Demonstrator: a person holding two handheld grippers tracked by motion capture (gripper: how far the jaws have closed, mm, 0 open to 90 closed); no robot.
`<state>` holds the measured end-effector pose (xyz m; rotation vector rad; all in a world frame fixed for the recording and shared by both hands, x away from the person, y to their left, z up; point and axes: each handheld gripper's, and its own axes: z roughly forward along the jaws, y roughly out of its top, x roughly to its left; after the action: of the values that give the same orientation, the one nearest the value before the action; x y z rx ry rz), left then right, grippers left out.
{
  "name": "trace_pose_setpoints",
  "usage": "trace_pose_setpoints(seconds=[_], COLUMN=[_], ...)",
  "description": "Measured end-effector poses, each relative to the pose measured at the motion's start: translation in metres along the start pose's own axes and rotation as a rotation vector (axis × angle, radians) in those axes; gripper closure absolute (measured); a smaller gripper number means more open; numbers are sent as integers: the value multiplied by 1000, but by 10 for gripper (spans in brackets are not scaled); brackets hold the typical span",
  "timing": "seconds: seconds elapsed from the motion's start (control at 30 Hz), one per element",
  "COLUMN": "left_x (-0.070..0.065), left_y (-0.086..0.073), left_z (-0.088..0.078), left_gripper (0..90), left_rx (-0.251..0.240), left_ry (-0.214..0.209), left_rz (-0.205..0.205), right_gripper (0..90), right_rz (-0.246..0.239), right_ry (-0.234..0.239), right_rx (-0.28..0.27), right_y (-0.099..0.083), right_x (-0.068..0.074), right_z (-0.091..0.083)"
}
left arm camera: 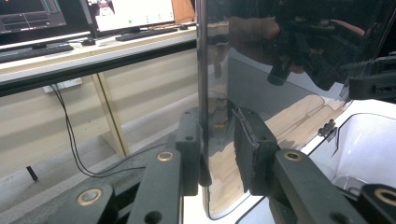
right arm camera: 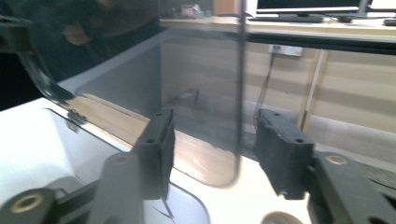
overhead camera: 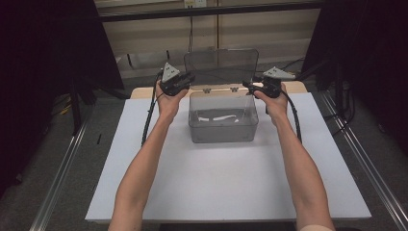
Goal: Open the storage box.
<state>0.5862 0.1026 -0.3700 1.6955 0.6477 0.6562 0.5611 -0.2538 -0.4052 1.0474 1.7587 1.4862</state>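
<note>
White table top [overhead camera: 226, 187], clear box [overhead camera: 223, 120] at back centre, hinged lid [overhead camera: 221, 67] upright behind it. Left gripper [left arm camera: 219, 149] clamps lid's left edge; right gripper [right arm camera: 215, 149] straddles right edge, pads apart, not gripping.

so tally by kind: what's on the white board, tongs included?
Clear plastic box with its hinged lid standing open: 1
White strips lying in the box: 2
Hand-held tongs, left tongs and right tongs, one at each side edge of the lid: 2
Total: 5
</note>
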Motion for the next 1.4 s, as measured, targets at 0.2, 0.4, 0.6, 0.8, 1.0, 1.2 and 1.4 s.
trace_pose_setpoints(seconds=[0.2, 0.4, 0.6, 0.8, 1.0, 1.2, 1.4], left_x=[3, 4, 5, 7, 7, 5, 5], left_y=[-3, -7, -14, -19, -23, -29, -32], left_z=[-1, 2, 6, 8, 10, 13, 16], left_gripper=[729, 701, 694, 704, 712, 704, 694], left_rx=[27, 34, 51, 54, 61, 67, 82], left_ry=[-6, -8, -12, -16, -20, -18, -12], left_rz=[25, 8, 2, -16, -27, -57, -51], right_gripper=[589, 611, 618, 619, 615, 607, 603], right_rz=[0, -1, 9, 4, 10, 13, 32], right_ry=[4, 2, -6, -12, -14, -34, -38], right_rx=[5, 4, -3, 10, 4, 11, 5], right_y=[0, 0, -1, 0, -1, -2, -4], right_x=[1, 0, -1, -1, 0, 1, 0], right_z=[4, 5, 6, 7, 8, 10, 12])
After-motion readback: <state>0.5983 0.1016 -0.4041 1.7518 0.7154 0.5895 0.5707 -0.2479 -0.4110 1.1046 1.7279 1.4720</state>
